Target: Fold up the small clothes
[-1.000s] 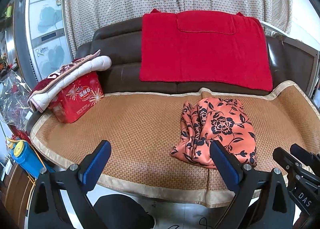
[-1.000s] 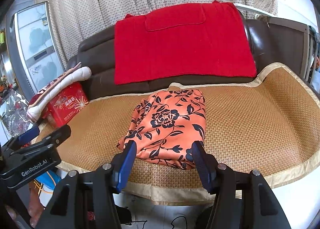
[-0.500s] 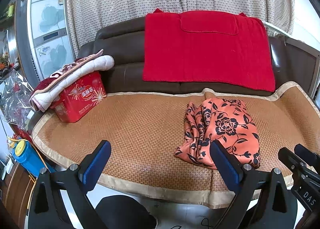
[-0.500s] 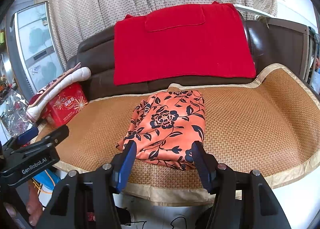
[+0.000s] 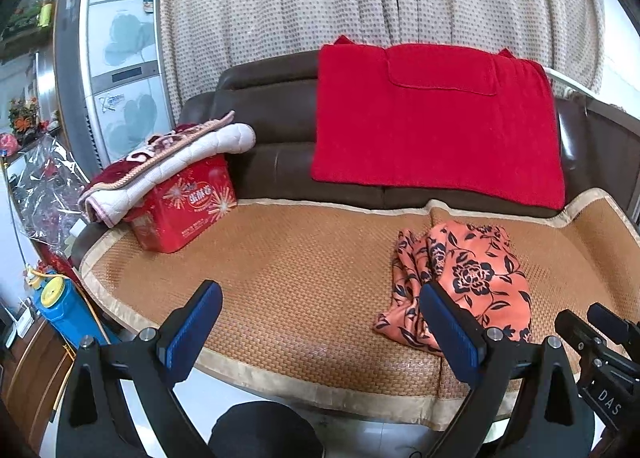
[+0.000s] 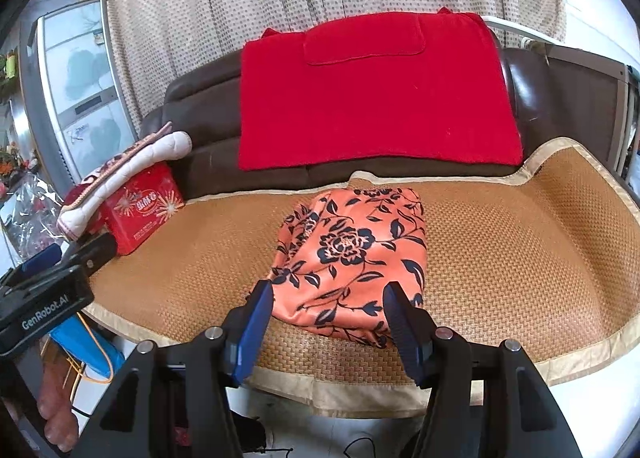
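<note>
Both the left gripper and right gripper are hovering spread and empty before the orange black-flowered garment, which is lying in a compact, already doubled-over bundle on the woven straw mat, so any pinch is wanting a clean edge.

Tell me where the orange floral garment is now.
The orange floral garment lies on the woven mat, below the red towel and centred ahead of the right hand-held gripper.
</note>
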`<state>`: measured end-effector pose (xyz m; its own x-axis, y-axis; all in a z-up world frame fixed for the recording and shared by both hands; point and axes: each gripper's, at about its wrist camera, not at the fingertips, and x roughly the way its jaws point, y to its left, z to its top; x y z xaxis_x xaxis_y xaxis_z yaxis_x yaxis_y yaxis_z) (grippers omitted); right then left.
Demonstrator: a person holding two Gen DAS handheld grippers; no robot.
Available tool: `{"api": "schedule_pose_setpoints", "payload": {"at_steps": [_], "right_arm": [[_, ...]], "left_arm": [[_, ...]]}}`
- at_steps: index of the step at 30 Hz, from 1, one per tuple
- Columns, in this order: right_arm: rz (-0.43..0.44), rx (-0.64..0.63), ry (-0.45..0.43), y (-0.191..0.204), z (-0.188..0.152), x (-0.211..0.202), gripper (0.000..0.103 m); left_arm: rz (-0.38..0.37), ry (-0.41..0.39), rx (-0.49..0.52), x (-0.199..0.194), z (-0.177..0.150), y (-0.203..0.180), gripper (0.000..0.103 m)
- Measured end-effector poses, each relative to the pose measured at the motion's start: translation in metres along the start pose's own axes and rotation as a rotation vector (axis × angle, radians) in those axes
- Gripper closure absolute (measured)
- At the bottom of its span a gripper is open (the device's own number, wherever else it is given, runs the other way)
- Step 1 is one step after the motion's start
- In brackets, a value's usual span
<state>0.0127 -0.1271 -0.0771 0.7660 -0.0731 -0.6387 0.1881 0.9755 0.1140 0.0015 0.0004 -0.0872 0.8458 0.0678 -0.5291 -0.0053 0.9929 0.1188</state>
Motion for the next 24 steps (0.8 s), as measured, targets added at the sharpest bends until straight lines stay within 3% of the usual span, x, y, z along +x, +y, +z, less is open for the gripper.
{"api": "schedule_pose_setpoints", "payload": {"at_steps": [24], "right_arm": [[-0.001,-0.022,-0.042,0.012,0.015,-0.016,0.042]], "left_arm": [[0.025,-0.1,0.0,-0.036,0.016,0.008,0.004]]}}
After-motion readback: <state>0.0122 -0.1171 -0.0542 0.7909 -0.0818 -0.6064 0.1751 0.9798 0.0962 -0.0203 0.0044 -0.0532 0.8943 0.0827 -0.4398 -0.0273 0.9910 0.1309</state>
